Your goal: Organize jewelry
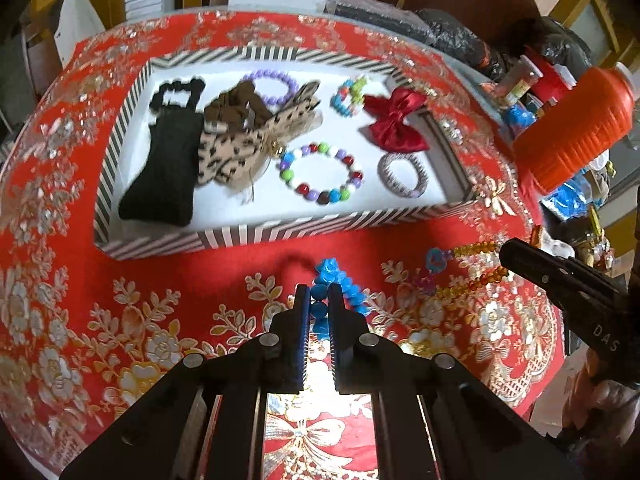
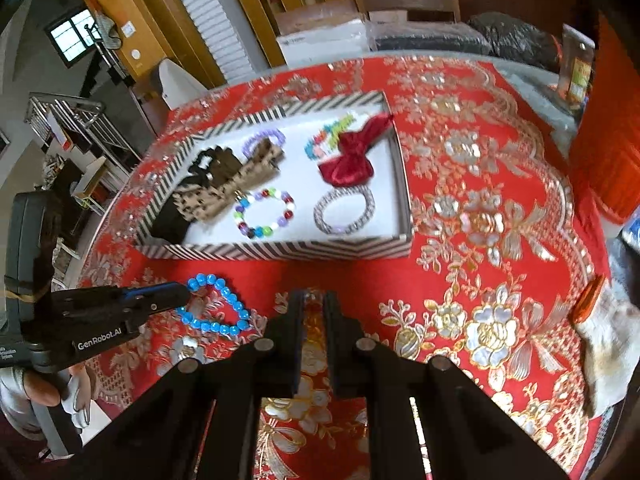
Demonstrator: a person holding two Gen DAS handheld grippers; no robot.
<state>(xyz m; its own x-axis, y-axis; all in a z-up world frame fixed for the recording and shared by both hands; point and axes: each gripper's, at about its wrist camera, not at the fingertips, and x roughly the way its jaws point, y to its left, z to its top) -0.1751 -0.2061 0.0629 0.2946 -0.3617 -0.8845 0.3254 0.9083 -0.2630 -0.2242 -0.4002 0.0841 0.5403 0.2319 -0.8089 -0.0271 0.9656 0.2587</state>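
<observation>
Item: blue bead bracelet (image 1: 326, 280), on the tabletop (image 1: 140, 280) before our striped tray (image 1: 280, 232). Left hand-held gripper (image 1: 319, 292) pinches its beads; right hand-held gripper (image 2: 313, 300) narrow, empty. Risk: beads slipping free on lifting.

Bench cloth (image 1: 120, 300): red, gold and white floral embroidery. Tray (image 1: 280, 232): black-and-white diagonal stripes on walls, white floor. Bead bracelet (image 1: 334, 280) outside tray: bright blue (glossy). Bracelet (image 1: 322, 174) in tray: mixed beads, green, purple, dark red, white, blue. Second bracelet (image 1: 272, 86): lilac. Bow (image 1: 396, 120): deep red satin. Hair tie (image 1: 402, 174): grey-white with purple patch. Fabric bow (image 1: 236, 148): tan, dark leopard spots. Pouch (image 1: 160, 164): black. Amber beads (image 1: 476, 268): orange-yellow. Fingers (image 1: 302, 300): black, blue pads.
</observation>
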